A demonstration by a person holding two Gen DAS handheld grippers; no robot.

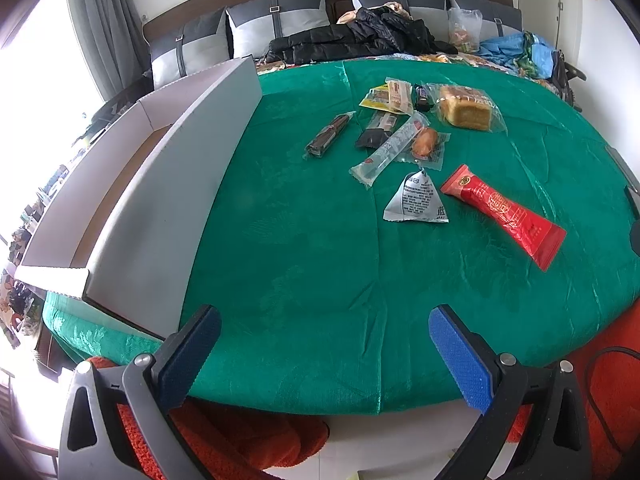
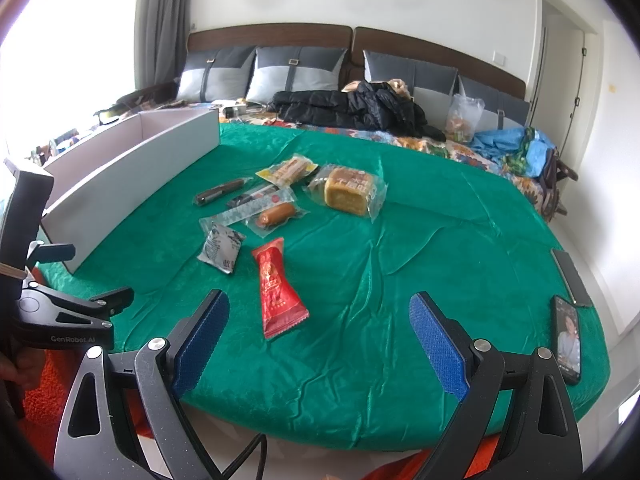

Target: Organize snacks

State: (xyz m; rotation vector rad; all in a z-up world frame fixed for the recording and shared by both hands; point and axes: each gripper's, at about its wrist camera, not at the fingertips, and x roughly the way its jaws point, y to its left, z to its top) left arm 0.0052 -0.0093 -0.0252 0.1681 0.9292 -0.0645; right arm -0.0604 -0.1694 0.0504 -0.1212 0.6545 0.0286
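Several wrapped snacks lie on a green cloth [image 1: 304,264]: a red packet [image 1: 504,214] [image 2: 278,292], a grey triangular pouch [image 1: 416,200] [image 2: 220,246], a bread cake [image 1: 466,108] [image 2: 348,190], a sausage [image 2: 276,214], a long clear stick [image 1: 390,148] and a dark bar [image 1: 330,134] [image 2: 220,191]. A long white box [image 1: 160,196] [image 2: 132,176] stands open at the left. My left gripper [image 1: 324,354] is open and empty near the front edge. My right gripper [image 2: 318,338] is open and empty, just short of the red packet.
Two phones [image 2: 568,340] lie at the cloth's right edge. The left gripper's body [image 2: 60,312] shows at the left of the right wrist view. A bed with pillows, a black jacket [image 2: 344,110] and bags is behind. An orange rug [image 1: 240,440] is below.
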